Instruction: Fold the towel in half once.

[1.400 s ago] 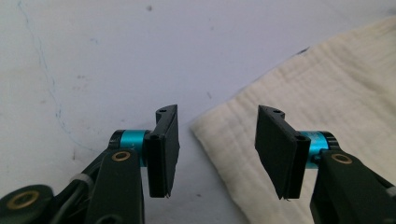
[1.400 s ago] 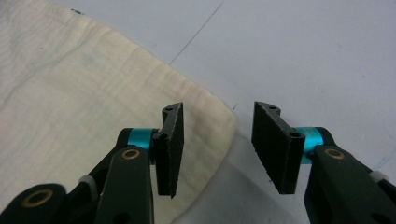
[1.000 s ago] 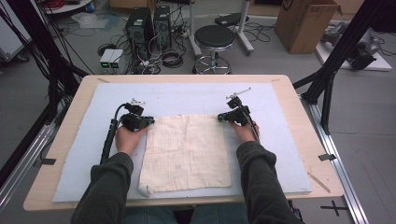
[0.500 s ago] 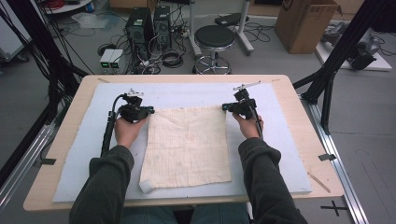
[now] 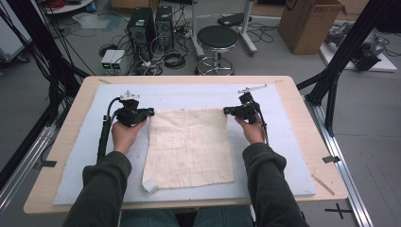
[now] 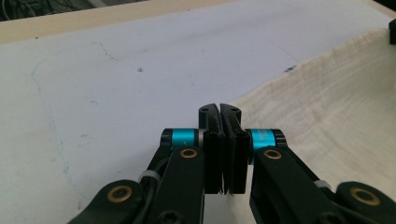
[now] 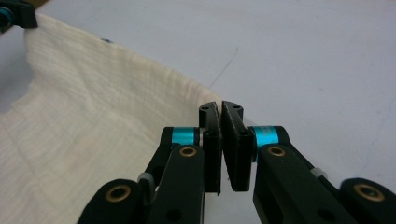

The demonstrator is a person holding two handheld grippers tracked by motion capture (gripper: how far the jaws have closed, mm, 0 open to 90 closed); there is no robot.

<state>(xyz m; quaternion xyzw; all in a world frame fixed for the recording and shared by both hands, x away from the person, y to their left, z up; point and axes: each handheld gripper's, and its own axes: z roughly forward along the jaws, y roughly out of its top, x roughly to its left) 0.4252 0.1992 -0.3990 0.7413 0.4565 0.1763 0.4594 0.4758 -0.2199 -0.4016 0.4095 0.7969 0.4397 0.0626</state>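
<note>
A cream woven cloth point(image 5: 189, 146) lies spread on the pale mat point(image 5: 283, 142), and its near left corner is folded over. My left gripper point(image 5: 150, 112) is shut on the cloth's far left corner, my right gripper point(image 5: 226, 111) on its far right corner. In the left gripper view the jaws point(image 6: 219, 109) are pressed together at the edge of the cloth point(image 6: 327, 107). In the right gripper view the shut jaws point(image 7: 220, 106) pinch the cloth point(image 7: 93, 116), whose far edge hangs slightly raised toward the other gripper point(image 7: 16, 14).
The mat covers most of a wooden table point(image 5: 307, 104). A thin wooden stick point(image 5: 323, 184) lies near the table's right front corner. On the floor behind the table are a black stool point(image 5: 217, 38), computer towers point(image 5: 151, 23) and a cardboard box point(image 5: 309, 23).
Both hands have risen a little and shifted away from the person, taking the cloth's far corners along. The cloth's far edge now sits straighter between the grippers.
</note>
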